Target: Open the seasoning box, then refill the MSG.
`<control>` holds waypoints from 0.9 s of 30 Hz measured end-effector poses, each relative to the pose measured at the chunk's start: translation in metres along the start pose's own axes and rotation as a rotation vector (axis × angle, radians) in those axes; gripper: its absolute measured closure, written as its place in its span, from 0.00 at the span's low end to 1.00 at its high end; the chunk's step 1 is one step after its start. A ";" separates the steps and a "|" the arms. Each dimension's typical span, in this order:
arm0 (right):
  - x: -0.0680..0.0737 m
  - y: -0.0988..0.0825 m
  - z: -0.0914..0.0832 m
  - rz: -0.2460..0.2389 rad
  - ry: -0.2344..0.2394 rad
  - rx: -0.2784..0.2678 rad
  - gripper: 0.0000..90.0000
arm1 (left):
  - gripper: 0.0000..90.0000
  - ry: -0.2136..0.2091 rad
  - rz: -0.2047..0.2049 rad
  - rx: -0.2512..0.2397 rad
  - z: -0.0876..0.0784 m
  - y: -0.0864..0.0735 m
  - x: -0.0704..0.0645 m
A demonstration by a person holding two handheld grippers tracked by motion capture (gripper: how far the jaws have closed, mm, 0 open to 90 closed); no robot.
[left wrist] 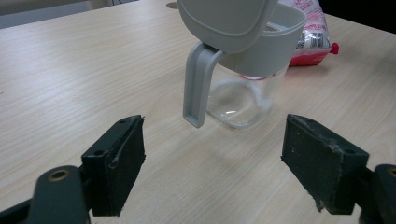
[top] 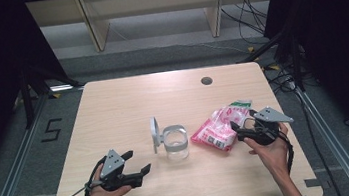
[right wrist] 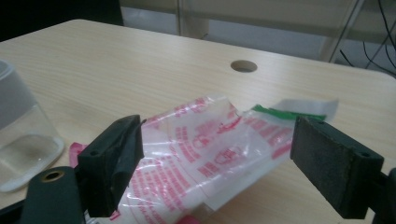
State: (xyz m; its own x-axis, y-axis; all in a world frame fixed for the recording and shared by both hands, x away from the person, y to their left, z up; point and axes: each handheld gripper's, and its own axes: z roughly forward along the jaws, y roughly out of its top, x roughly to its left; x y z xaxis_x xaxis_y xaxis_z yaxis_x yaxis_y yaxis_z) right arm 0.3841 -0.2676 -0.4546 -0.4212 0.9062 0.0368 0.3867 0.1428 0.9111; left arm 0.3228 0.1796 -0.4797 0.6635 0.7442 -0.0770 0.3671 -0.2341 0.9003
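Note:
A clear jar (top: 176,145) with a grey collar stands mid-table, its grey flip lid (top: 155,133) swung up on the left side. In the left gripper view the jar (left wrist: 243,93) stands just beyond the open jaws, its lid (left wrist: 224,21) raised. My left gripper (top: 139,175) rests open at the front left, apart from the jar. A pink-and-white printed plastic bag (top: 221,125) with a green strip lies to the right of the jar. My right gripper (top: 239,130) is open at the bag's right edge. In the right gripper view the bag (right wrist: 205,149) lies between and beyond the jaws.
A round cable hole (top: 206,80) sits near the table's far edge. Cables (top: 286,81) trail on the floor by the table's right side. Bare wood lies in front of the jar and along the far half of the table (top: 127,98).

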 end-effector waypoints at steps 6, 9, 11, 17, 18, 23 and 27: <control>-0.014 -0.008 0.004 0.031 -0.008 0.030 0.18 | 0.23 0.001 -0.002 0.000 0.001 -0.001 -0.001; -0.015 -0.012 0.007 0.107 0.011 0.047 0.18 | 0.23 0.000 -0.004 -0.001 0.001 -0.001 -0.001; -0.019 -0.014 0.010 0.053 0.020 0.076 0.17 | 0.23 0.000 -0.005 -0.001 0.000 -0.001 -0.001; -0.022 -0.017 0.016 0.047 0.027 0.100 0.18 | 0.23 -0.008 -0.003 0.000 0.002 -0.001 -0.002; -0.023 -0.017 0.018 0.043 0.026 0.092 0.18 | 0.23 -0.008 -0.003 0.000 0.002 -0.001 -0.002; -0.025 -0.018 0.025 0.069 0.027 0.085 0.18 | 0.23 -0.008 -0.001 -0.002 0.002 -0.001 -0.003; -0.024 -0.017 0.032 0.120 0.038 0.097 0.18 | 0.23 -0.011 0.001 -0.005 0.001 -0.002 -0.003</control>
State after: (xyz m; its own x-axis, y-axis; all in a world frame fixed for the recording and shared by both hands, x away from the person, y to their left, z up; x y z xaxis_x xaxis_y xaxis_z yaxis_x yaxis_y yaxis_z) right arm 0.4139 -0.2790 -0.4843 -0.3973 0.9036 0.1602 0.5129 0.0739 0.8553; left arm 0.3212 0.1771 -0.4819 0.6712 0.7369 -0.0804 0.3632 -0.2323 0.9023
